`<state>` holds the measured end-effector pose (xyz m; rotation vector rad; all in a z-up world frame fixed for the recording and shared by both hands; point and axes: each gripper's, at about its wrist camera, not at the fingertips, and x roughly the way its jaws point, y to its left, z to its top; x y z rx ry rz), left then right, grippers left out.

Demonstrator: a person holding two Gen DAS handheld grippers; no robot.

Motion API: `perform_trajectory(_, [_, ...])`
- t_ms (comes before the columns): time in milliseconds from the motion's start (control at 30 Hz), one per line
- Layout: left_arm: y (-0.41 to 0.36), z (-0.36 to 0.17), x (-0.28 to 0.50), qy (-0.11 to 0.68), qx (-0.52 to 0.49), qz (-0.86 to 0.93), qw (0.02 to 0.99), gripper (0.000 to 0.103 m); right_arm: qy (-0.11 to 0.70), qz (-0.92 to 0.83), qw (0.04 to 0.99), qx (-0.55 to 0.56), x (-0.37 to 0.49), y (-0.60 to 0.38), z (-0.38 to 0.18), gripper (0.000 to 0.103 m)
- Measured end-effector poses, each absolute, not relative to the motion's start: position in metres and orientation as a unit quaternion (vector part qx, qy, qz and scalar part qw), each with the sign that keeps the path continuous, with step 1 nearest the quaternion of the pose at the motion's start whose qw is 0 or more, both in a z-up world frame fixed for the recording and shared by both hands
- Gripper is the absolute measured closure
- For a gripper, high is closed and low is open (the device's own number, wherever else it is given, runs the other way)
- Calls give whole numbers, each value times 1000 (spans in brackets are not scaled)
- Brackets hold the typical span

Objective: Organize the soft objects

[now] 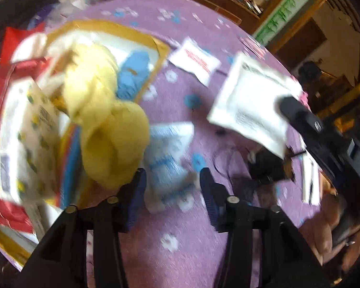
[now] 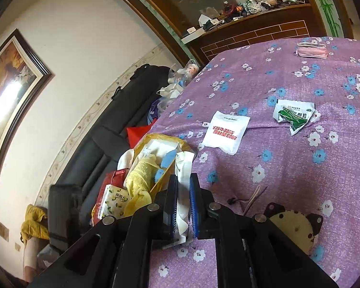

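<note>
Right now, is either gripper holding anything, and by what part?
The right gripper pinches a white packet near its lower half between its fingers; in the left view it grips a corner. The left gripper is open and holds nothing.

Left gripper jaws spread, right gripper jaws clamped

Left wrist view: looks steeply down from close over the purple cloth, blurred, with the box at far left and a white packet at right. Right wrist view: sits low at the table's near edge, faces across the cloth toward the far wall, sharp. Both views share the box, the yellow towel and the red-print packet.
</note>
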<state>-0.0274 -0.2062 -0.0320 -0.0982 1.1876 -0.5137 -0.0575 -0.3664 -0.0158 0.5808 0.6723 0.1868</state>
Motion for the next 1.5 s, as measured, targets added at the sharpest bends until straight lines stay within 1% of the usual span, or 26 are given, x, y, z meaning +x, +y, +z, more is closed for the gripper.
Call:
perform_trajectory(100, [-226, -42, -22, 568, -2, -238, 788, 58, 324, 90, 899, 280, -58, -365, -16, 94])
perform_trajectory(133, [-231, -43, -22, 565, 5, -232, 792, 55, 323, 89, 900, 279, -58, -365, -16, 94])
perform_trajectory(233, [-242, -48, -18, 556, 7, -218, 802, 57, 320, 87, 901, 279, -61, -367, -15, 94])
perform_trajectory(267, [-244, -50, -18, 553, 14, -218, 804, 60, 320, 87, 901, 279, -61, -367, -15, 94])
perform_trajectory(300, [-245, -50, -21, 545, 23, -217, 809, 69, 319, 85, 902, 279, -61, -368, -16, 94])
perform_trajectory(333, [-245, -49, -24, 538, 32, -225, 812, 73, 319, 84, 902, 280, -62, -369, -16, 94])
perform_trajectory(367, [-243, -48, -28, 535, 36, -236, 811, 74, 319, 82, 901, 282, -63, -371, -16, 94])
perform_trajectory(400, [-240, -47, -33, 532, 36, -248, 809, 78, 319, 82, 900, 284, -63, -372, -17, 94])
perform_trajectory(500, [-224, -45, -44, 533, 4, -282, 798, 81, 318, 89, 898, 290, -64, -374, -16, 94])
perform_trajectory(567, [-216, -39, -47, 535, -12, -297, 791, 81, 317, 94, 897, 294, -64, -374, -16, 94])
perform_trajectory(667, [-202, -19, -51, 524, -42, -322, 788, 82, 317, 99, 897, 291, -63, -371, -17, 94])
perform_trajectory(767, [-178, 12, -50, 504, -76, -351, 785, 82, 314, 106, 898, 289, -62, -367, -17, 94])
perform_trajectory(800, [-166, 30, -43, 491, -90, -357, 790, 82, 316, 106, 898, 287, -61, -365, -17, 94])
perform_trajectory(900, [-134, 67, -25, 440, -93, -337, 827, 81, 316, 114, 895, 294, -57, -356, -14, 94])
perform_trajectory(1000, [-113, 80, 7, 415, -79, -305, 853, 81, 315, 124, 884, 323, -43, -343, -9, 94])
perform_trajectory(1067, [-104, 74, 31, 412, -79, -298, 857, 81, 316, 128, 876, 342, -22, -332, -5, 94])
perform_trajectory(1200, [-94, 43, 65, 427, -73, -266, 861, 81, 320, 124, 865, 366, 25, -312, -11, 94])
perform_trajectory(1300, [-84, 33, 70, 433, -56, -240, 867, 81, 324, 146, 840, 409, 62, -302, -32, 94])
perform_trajectory(1433, [-91, 10, 84, 446, -35, -217, 868, 81, 356, 143, 827, 411, 93, -288, -65, 94])
perform_trajectory(1500, [-94, 4, 89, 453, -24, -213, 865, 80, 359, 145, 824, 414, 99, -288, -70, 93])
